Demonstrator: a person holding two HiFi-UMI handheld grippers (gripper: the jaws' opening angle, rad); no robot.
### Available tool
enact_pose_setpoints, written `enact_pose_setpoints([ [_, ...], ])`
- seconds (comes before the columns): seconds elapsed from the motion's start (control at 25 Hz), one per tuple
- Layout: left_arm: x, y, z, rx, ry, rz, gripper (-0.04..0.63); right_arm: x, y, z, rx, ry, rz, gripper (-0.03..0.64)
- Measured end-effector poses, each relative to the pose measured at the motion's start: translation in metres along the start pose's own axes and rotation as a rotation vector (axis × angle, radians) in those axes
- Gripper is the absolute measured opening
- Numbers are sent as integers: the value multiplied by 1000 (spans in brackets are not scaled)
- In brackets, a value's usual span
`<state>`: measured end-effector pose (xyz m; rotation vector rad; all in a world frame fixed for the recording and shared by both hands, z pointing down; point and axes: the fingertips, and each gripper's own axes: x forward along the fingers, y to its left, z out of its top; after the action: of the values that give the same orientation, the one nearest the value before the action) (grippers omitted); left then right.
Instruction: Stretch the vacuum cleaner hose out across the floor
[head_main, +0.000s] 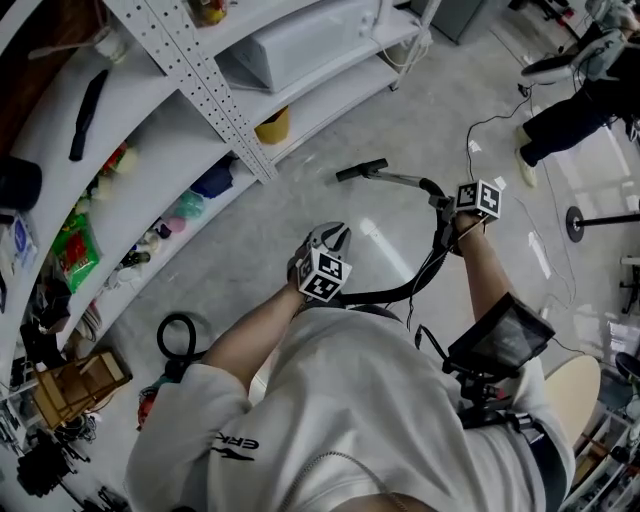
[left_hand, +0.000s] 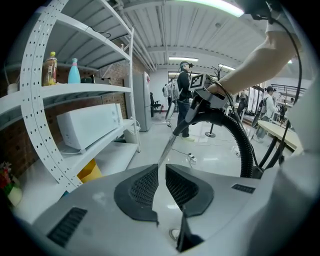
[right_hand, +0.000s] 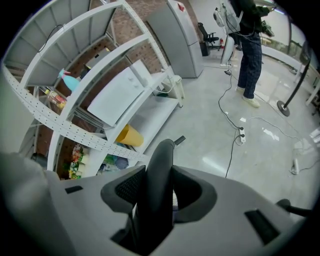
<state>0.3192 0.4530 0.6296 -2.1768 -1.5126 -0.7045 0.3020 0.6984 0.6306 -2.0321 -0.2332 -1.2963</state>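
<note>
The right gripper (head_main: 447, 212) is clamped on the curved black handle (right_hand: 161, 165) at the end of the vacuum cleaner hose (head_main: 415, 285), holding it up off the grey floor (head_main: 300, 200). From that handle the ribbed black hose hangs down and runs back toward the person's body. A thin metal wand (head_main: 400, 180) reaches left and farther out from the handle, ending in a dark nozzle (head_main: 360, 170) near the foot of the white shelving (head_main: 200, 60). The left gripper (head_main: 332, 240) hovers to the left of the hose. Its jaws stand a narrow gap apart with nothing between them. A yellow container (head_main: 272, 125) sits on the lowest shelf. Another person (head_main: 570, 110) stands at the far right.
</note>
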Motion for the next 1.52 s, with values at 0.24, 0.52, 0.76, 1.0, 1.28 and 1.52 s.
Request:
enact_pose_setpoints([
  [0.24,17,19,16,-9,5,4,31,3,-2,38,23,-25,-9,164],
  [0.52,51,25,34,-46,18,55,31,13,-40,82,1,-5,-18,164],
  [0.76,94,7,70,-105,29,110,31,16,-84,122,5,22,-7,164],
  [1.0,139,-27,103,-140,36,144,31,14,-130,161,9,33,12,164],
  [1.28,172,-51,129,-154,49,177,31,3,-173,207,10,20,21,164],
  [1.52,194,-49,151,-143,49,177,31,-4,-195,246,20,-12,9,164],
])
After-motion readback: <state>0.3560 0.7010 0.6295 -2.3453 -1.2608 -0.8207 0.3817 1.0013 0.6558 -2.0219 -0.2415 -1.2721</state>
